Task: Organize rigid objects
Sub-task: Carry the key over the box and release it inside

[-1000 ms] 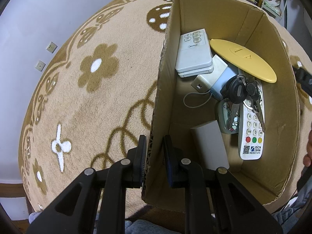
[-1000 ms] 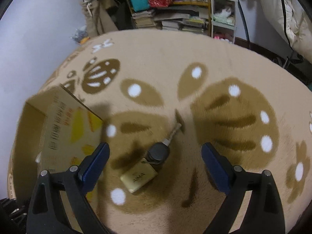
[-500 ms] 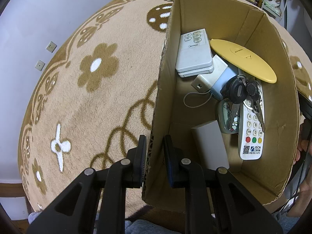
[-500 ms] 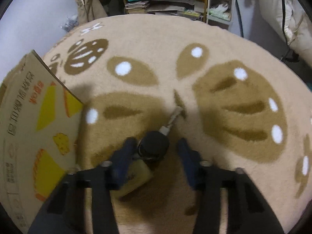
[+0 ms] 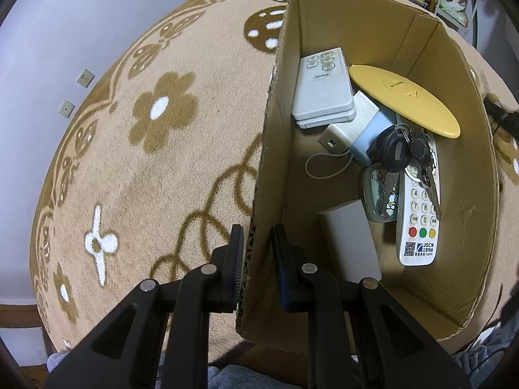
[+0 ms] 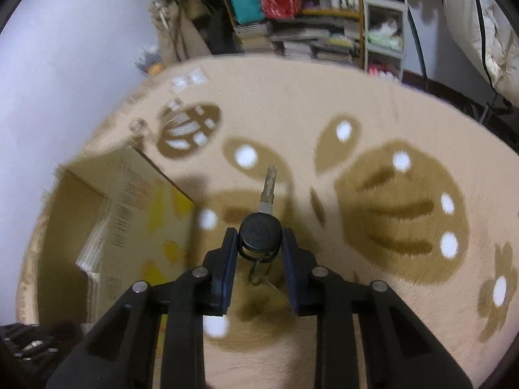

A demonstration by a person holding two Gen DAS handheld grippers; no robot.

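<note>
Though blurred, key (image 6: 259, 236) between jaws.

A black-headed key (image 6: 261, 227) with its silver blade pointing forward is lifted above the rug. The open cardboard box (image 5: 467, 149) holds a white remote (image 5: 322, 87), a yellow oval lid (image 5: 404, 99), a key bunch (image 5: 400, 152), a numbered remote (image 5: 420, 217) and a white block (image 5: 352, 240).

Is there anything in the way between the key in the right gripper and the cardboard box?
Nothing visible. The right gripper holds the black-headed key above bare carpet, and the open cardboard box sits to its left with no object between them.
</note>
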